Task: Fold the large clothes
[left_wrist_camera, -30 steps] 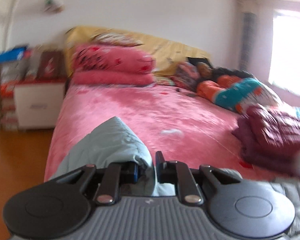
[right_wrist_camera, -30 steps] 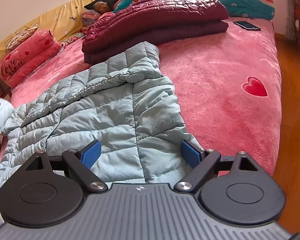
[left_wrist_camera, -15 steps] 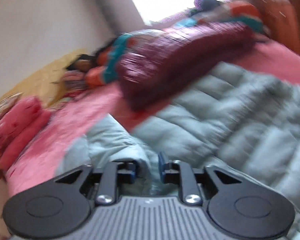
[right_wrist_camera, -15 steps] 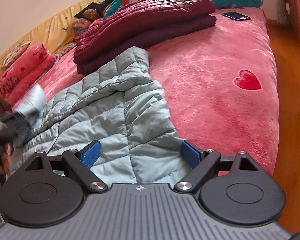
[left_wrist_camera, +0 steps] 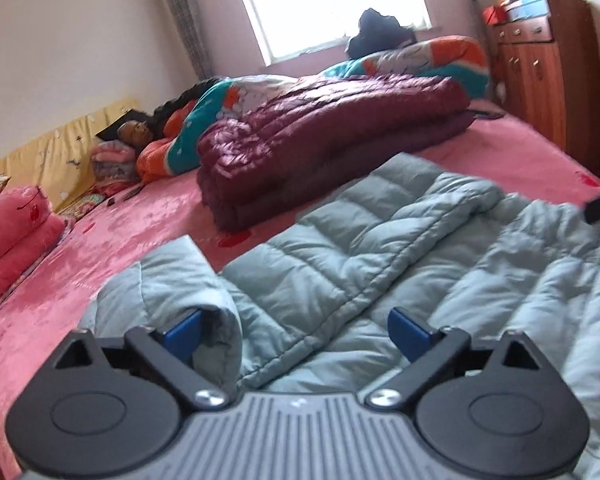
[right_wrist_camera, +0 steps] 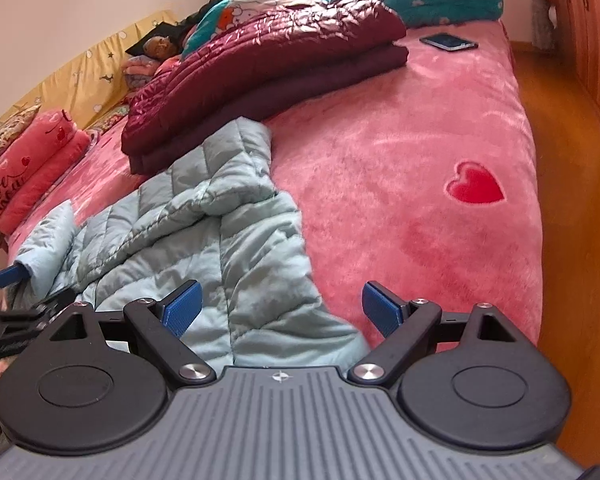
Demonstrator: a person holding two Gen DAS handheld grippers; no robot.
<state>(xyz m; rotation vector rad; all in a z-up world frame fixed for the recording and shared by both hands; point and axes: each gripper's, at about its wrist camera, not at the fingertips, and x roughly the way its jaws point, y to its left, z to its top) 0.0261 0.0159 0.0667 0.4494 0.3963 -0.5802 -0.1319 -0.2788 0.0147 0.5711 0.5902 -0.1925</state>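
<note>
A pale green down jacket (left_wrist_camera: 400, 264) lies spread on the pink bed (right_wrist_camera: 400, 168), both tongs over it.

The folded dark red quilt (right_wrist_camera: 260, 64) lies just behind the jacket, and a phone (right_wrist_camera: 448, 41) lies farther off. The left gripper (left_wrist_camera: 296, 330) is opening; a jacket fold is beside its left finger, not pinched. The right gripper (right_wrist_camera: 282, 310) is spread wide above the jacket's edge, holding nothing.

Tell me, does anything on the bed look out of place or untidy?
The light blue puffer jacket lies crumpled near the bed's edge, one sleeve bunched and standing up beside the opening left gripper. A phone lies loose on the pink blanket.
</note>
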